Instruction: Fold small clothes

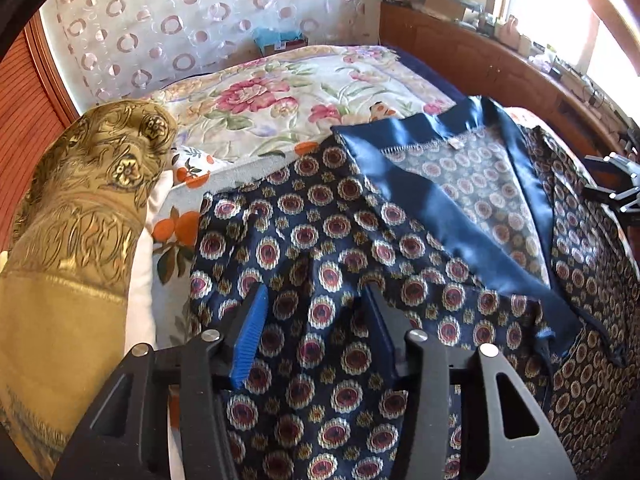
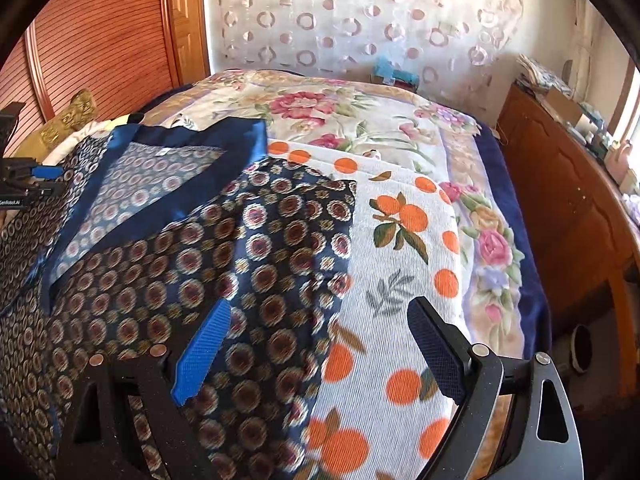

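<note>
A navy satin top (image 1: 320,220) printed with round medallions lies spread on the bed, its plain blue collar band (image 1: 420,200) folded open to show the paler inside. My left gripper (image 1: 315,288) points down over the top's left half; its jaws stand partly apart with flat cloth between them, and the pads are not pressing on it. In the right wrist view the same top (image 2: 180,240) fills the left side. My right gripper (image 2: 320,304) is wide open, straddling the top's right edge and the orange-print cloth (image 2: 400,260). Each gripper shows at the edge of the other's view.
A gold brocade pillow (image 1: 80,200) lies close to the left of the top. A floral quilt (image 1: 280,92) covers the far half of the bed. A wooden cabinet (image 2: 560,200) with clutter on top runs along the right side. A circle-patterned curtain (image 2: 360,20) hangs behind.
</note>
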Motion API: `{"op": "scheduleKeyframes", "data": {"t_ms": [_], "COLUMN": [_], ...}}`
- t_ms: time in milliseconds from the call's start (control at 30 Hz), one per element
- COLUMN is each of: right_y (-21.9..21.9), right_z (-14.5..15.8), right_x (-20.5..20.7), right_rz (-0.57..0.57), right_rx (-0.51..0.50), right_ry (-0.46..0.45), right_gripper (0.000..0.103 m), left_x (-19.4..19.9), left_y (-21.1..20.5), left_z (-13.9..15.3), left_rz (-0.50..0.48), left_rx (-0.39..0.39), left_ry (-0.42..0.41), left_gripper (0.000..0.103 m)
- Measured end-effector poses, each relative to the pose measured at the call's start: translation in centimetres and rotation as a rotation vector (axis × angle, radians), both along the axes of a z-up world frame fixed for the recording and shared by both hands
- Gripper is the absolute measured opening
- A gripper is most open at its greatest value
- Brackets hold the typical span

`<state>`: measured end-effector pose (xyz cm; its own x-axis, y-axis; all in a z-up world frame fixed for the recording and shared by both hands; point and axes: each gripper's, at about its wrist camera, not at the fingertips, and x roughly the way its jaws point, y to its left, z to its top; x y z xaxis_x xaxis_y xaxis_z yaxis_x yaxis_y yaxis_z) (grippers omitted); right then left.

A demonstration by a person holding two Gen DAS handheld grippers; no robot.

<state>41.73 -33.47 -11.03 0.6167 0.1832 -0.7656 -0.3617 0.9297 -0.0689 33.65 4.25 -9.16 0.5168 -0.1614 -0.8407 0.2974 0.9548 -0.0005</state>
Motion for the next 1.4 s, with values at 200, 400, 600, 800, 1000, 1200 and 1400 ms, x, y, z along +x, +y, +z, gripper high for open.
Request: {"op": "scheduleKeyframes", "data": {"t_ms": [200, 400, 600, 800, 1000, 1200, 1400], "right_y": [-0.1, -0.4, -0.1, 0.7, 1.6, 2.3, 2.9], "right_z": [-1.2, -1.1, -0.9, -0.5, 0.2, 2.2, 4.2], "right_x": [1.5, 2.5, 3.9, 4.7, 4.2, 1.0, -3.2], "right_rz": [0.006, 0.017, 0.02, 0.031, 0.037, 0.073, 0.115], "right_rx": [0.052, 0.047, 0.043, 0.047, 0.064, 0.089, 0.057], "right_ry": [0.02, 0.029, 0.034, 0.036, 0.03, -0.04, -0.1], "right_gripper": [0.091, 0.09, 0.08, 0.033, 0.005, 0.004, 0.003], "left_x": [0.3, -0.3, -0.7, -1.3, -2.9, -5.4, -9.4], "left_y": [0.6, 2.5, 4.9, 5.7, 4.7, 3.7, 3.7], "left_z": [0.2, 1.7, 4.2, 5.2, 6.1, 6.8, 8.5], "left_rz": [-0.01, 0.039, 0.082, 0.083, 0.042, 0.002, -0.021], "left_rx": [-0.011, -0.027, -0.037, -0.053, -0.088, -0.113, -0.15], "left_ry": [-0.016, -0.085, -0.142, -0.17, -0.188, -0.206, -0.251], "left_gripper": [0.006, 0.005, 0.005, 0.004, 0.003, 0.003, 0.003]}}
